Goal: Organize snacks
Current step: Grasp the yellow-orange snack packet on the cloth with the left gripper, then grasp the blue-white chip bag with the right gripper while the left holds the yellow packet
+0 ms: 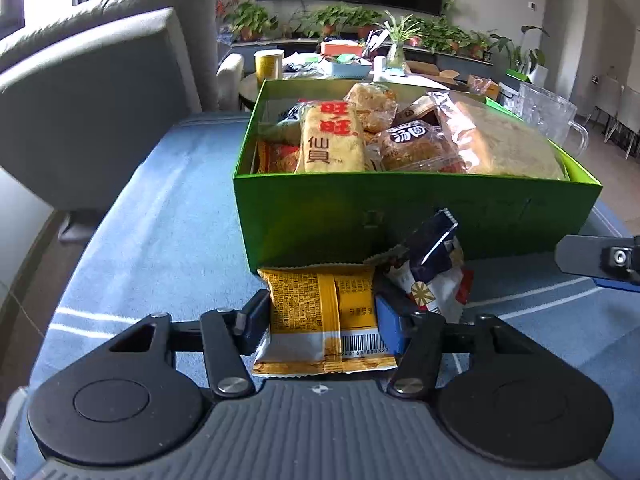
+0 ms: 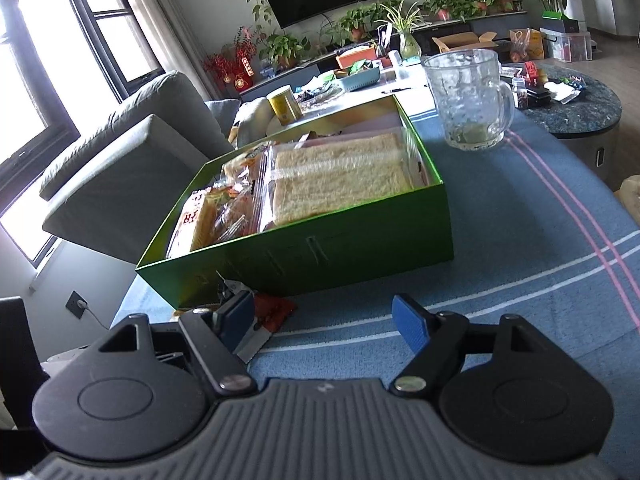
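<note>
The left tool point(image 1: 323, 312) is clamped on a yellow snack packet point(image 1: 320, 312) just before the green box point(image 1: 400, 216). The right tool point(image 2: 324, 320) stands apart, holding nothing, above the desk point(image 2: 520, 220).

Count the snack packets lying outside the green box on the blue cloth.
2: a yellow packet between the left gripper's fingers, and a dark-blue-and-white packet leaning against the green box. Others may be hidden.
</note>
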`<state>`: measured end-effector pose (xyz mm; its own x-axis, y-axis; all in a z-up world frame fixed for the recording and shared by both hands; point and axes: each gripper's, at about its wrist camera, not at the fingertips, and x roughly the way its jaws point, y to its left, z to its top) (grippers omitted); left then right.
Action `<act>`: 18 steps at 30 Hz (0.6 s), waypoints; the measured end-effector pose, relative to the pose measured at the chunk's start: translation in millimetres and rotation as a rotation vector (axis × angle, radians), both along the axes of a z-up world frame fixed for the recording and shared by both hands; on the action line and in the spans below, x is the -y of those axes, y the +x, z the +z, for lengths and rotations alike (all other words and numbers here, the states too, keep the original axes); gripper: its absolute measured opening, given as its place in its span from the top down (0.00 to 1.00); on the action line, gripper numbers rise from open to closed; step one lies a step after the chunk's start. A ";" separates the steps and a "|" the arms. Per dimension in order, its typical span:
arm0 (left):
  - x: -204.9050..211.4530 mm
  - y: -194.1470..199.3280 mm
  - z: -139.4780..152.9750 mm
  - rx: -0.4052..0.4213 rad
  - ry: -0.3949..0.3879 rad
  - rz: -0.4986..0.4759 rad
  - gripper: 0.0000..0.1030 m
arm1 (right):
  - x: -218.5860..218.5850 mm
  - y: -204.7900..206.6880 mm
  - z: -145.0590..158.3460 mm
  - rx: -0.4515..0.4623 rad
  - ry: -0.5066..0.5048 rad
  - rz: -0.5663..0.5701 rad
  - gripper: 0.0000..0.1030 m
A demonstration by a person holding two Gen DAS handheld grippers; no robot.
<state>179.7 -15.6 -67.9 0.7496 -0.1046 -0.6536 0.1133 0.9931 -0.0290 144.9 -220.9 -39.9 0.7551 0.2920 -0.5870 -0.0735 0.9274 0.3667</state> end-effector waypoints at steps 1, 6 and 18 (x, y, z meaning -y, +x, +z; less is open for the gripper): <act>-1.4 -1.4 0.4 0.001 -0.005 -0.006 0.51 | -0.4 0.4 -0.7 -0.004 -0.001 0.000 0.32; -13.6 -11.6 3.1 0.008 -0.027 0.001 0.51 | -6.0 3.0 -3.6 -0.017 -0.011 0.012 0.32; -43.6 -35.1 17.7 0.046 -0.090 0.057 0.51 | -47.0 9.7 -13.9 -0.031 -0.101 0.130 0.32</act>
<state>144.7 28.0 -50.2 0.7847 -0.1175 -0.6087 0.0600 0.9917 -0.1140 154.6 -173.9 -53.9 0.6960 0.3243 -0.6407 -0.1850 0.9431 0.2763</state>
